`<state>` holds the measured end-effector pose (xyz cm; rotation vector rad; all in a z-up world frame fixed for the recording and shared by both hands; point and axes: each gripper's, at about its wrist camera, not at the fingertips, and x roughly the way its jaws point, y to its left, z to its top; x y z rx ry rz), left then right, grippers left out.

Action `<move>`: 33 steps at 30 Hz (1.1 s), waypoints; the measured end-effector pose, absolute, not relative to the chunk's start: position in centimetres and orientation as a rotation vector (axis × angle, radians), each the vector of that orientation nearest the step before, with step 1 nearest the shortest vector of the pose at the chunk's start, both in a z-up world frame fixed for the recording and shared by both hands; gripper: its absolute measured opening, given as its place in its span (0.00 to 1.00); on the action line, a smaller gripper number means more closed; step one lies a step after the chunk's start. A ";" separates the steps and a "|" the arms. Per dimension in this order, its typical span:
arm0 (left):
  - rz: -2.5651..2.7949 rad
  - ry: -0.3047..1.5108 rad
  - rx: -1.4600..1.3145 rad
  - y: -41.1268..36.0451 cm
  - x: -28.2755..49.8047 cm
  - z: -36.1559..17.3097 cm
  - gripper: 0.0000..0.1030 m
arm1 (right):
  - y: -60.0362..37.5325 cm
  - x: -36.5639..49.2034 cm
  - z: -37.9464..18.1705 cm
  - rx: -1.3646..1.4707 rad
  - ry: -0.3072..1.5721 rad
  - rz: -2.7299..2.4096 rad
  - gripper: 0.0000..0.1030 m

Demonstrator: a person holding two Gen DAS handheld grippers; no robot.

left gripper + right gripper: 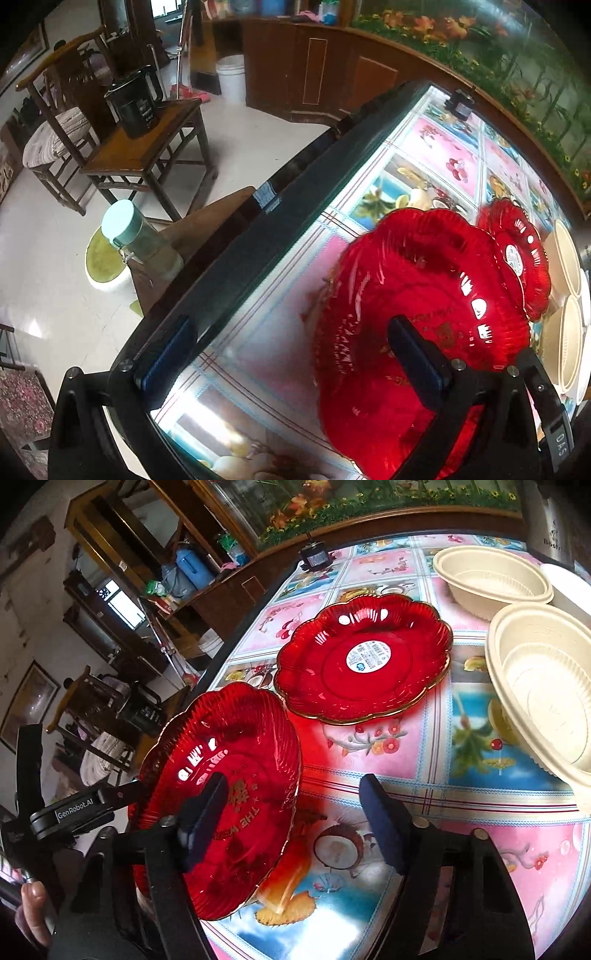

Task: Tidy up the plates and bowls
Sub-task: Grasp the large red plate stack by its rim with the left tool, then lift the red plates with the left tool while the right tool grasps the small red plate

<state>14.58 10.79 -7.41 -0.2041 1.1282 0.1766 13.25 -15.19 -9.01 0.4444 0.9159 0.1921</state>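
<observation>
A red glass plate with gold lettering point(229, 797) is tilted at the table's left edge; it also shows in the left wrist view point(413, 317). My left gripper point(295, 354) is wide open at the table edge, one finger point(417, 362) over this plate and the other point(170, 354) past the edge. A second red plate with a white sticker point(364, 657) lies flat further in, also visible in the left wrist view point(517, 254). My right gripper point(291, 819) is open and empty above the tablecloth beside the tilted plate. Cream bowls point(546, 690) point(491, 579) stand at the right.
The table point(480, 849) has a flowered cloth under glass. A small black device point(314, 557) sits at its far edge. Beyond the left edge are a wooden stool with a bottle point(140, 243), a side table with a black jug point(136, 103), and a chair point(55, 136).
</observation>
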 end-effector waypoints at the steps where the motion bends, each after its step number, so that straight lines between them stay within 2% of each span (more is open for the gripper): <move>1: 0.178 1.127 -0.201 10.6 14.6 -7.4 0.99 | -15.2 13.2 -9.0 0.447 0.919 0.195 0.68; 3: 0.184 1.128 -0.201 10.6 14.6 -7.6 0.98 | -15.2 13.4 -9.1 0.450 0.925 0.200 0.68; 5: 0.189 1.132 -0.210 10.6 14.6 -7.8 0.92 | -15.1 13.4 -9.2 0.450 0.931 0.203 0.68; 9: 0.202 1.141 -0.220 10.9 14.6 -8.3 0.79 | -14.9 13.8 -9.5 0.459 0.953 0.217 0.50; 11: 0.210 1.144 -0.230 11.3 14.5 -8.6 0.66 | -14.7 14.0 -9.8 0.461 0.972 0.221 0.43; 13: 0.202 1.148 -0.247 11.5 14.6 -8.9 0.59 | -14.5 14.4 -10.1 0.468 0.988 0.221 0.27; 16: 0.167 1.134 -0.275 11.4 14.3 -8.9 0.43 | -14.5 14.4 -10.7 0.484 1.006 0.220 0.13; 23: 0.120 1.110 -0.248 10.5 13.9 -8.5 0.14 | -14.1 13.9 -10.9 0.473 0.974 0.212 0.10; 33: 0.124 1.095 -0.232 12.0 11.4 -7.8 0.12 | -12.7 12.3 -10.7 0.428 0.959 0.241 0.10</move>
